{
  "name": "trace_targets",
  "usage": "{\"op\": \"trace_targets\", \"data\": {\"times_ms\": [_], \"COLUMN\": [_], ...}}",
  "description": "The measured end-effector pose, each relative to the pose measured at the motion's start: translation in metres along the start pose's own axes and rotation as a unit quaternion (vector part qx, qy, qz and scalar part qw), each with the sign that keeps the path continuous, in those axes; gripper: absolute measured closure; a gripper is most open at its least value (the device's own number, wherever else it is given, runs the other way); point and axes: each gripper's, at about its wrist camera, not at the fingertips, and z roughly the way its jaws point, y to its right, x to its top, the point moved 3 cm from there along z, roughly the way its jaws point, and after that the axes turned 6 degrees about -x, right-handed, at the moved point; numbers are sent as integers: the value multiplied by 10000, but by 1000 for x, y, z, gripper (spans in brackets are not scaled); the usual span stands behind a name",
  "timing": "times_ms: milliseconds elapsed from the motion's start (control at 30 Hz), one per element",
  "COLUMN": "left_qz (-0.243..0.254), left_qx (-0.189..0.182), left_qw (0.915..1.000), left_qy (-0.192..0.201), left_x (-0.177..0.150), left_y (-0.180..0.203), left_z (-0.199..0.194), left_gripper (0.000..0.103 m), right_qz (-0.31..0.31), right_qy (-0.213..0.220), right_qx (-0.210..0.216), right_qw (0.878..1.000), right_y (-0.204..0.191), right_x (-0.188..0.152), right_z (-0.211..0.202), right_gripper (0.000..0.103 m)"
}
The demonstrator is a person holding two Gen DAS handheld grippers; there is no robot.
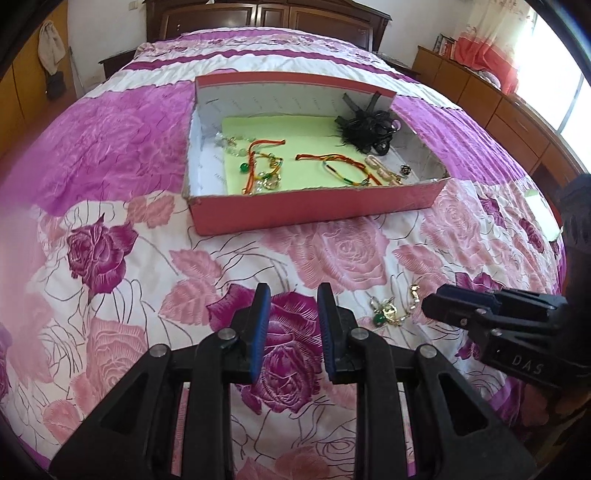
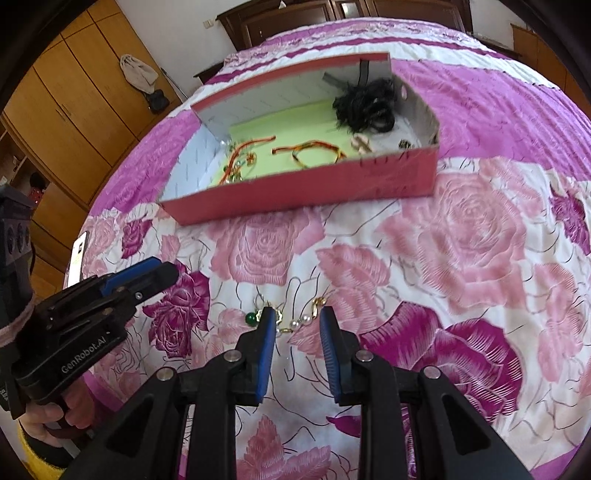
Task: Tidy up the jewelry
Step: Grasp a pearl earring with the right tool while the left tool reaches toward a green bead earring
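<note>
A gold chain with pearls and a green bead (image 2: pixel 295 325) lies on the floral bedspread (image 2: pixel 461 240). My right gripper (image 2: pixel 298 318) is open, its fingertips either side of the chain's near part, pads not pressing it. The same chain (image 1: pixel 391 310) shows in the left wrist view, just left of the right gripper (image 1: pixel 430 306). My left gripper (image 1: pixel 294 295) hovers open over a purple rose, nothing between its pads. It also shows at the left of the right wrist view as the left gripper (image 2: pixel 166 275). A red open box (image 1: pixel 314 210) farther up the bed holds cord bracelets (image 1: pixel 332 166), beaded pieces and black hair ties (image 1: pixel 369 129).
The box's front wall (image 2: pixel 295 195) stands between the grippers and its contents. A phone-like slab (image 2: pixel 77 258) lies at the bed's left edge. A dark headboard (image 1: pixel 266 14) is at the far end, with wooden wardrobes (image 2: pixel 74 110) to the left and low cabinets (image 1: pixel 498 103) to the right.
</note>
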Motion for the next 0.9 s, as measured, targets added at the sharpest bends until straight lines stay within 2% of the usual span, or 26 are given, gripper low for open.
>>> {"op": "trace_targets", "data": {"times_ms": [233, 467, 533, 567, 600, 900], "left_qz": [-91, -147, -145, -141, -137, -62], "left_qx": [-40, -58, -61, -61, -61, -60], "left_qw": [9999, 9999, 9999, 9999, 9999, 10000], "left_qy": [-35, -53, -58, -60, -60, -48], "left_x": [-3, -4, -4, -4, -5, -5], "left_y": [-6, -9, -9, -8, -8, -1], "left_z": [4, 6, 6, 6, 6, 3], "left_gripper": [85, 85, 85, 85, 85, 85], "right_qz": [110, 91, 73, 60, 44, 161], "right_qy": [-282, -307, -296, -277, -259, 96], "right_qx": [45, 24, 3, 5, 30, 209], "right_qw": [9995, 9995, 9995, 9996, 9996, 9996], "right_y": [-3, -8, -9, -10, -10, -2], "right_x": [-4, -4, -3, -4, -3, 0], "right_z": [22, 33, 36, 37, 38, 19], "right_gripper": [76, 76, 81, 89, 91, 93]}}
